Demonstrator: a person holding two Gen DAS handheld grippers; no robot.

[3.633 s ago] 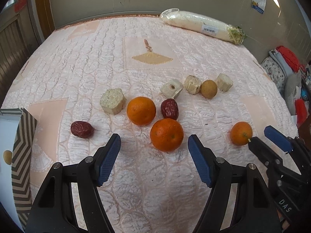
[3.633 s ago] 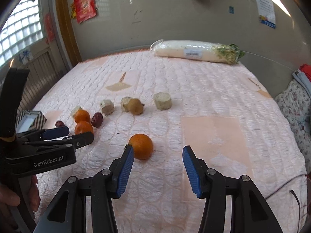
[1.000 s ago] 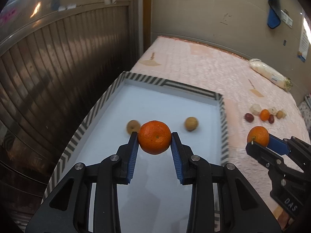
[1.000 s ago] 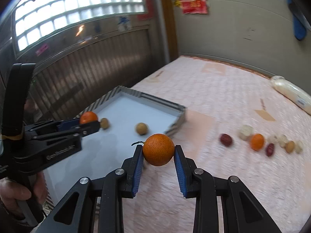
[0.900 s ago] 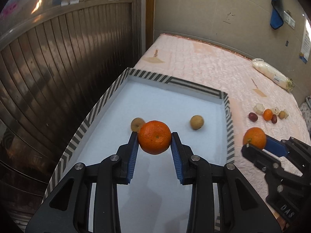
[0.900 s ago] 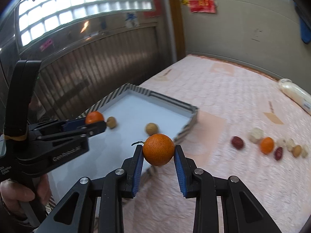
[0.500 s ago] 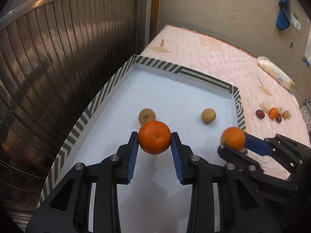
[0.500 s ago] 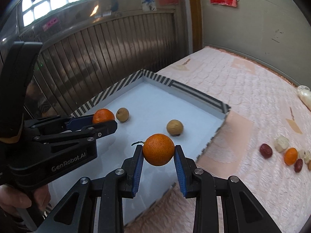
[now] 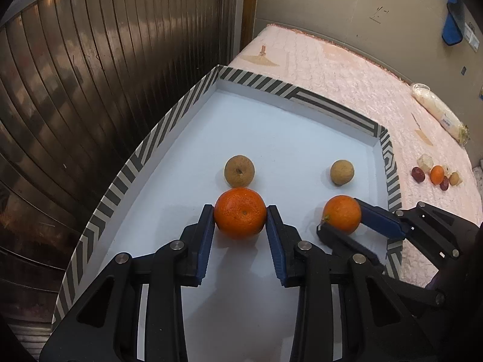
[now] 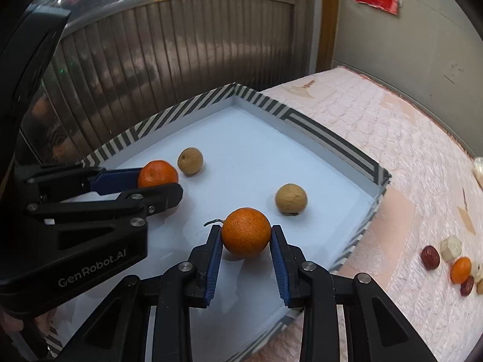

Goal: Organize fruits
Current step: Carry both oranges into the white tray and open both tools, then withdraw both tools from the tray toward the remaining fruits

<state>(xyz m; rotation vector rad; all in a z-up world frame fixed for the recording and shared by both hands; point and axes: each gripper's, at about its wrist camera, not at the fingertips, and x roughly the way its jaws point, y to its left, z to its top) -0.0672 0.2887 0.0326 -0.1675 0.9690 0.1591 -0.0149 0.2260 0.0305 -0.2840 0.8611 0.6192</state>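
My left gripper (image 9: 240,221) is shut on an orange (image 9: 240,216) and holds it over the white floor of the striped-rim box (image 9: 169,120). My right gripper (image 10: 246,236) is shut on a second orange (image 10: 246,231) with a short stem, also over the box (image 10: 332,141). Each gripper shows in the other's view: the right gripper (image 9: 342,218) beside the left, the left gripper (image 10: 157,178) at the left. Two brown round fruits (image 9: 239,171) (image 9: 341,172) lie on the box floor beyond the oranges.
The box sits at the edge of a pink quilted bed (image 9: 347,81). On the bed lie a third orange (image 9: 437,174), red dates (image 9: 418,174) and pale chunks (image 9: 425,162). A wrapped white roll (image 9: 437,111) lies far back. A ribbed metal wall (image 9: 90,60) runs along the left.
Both grippers have moved forward and lower over the box, each still holding its orange. The right gripper has come in over the box floor beside the left.
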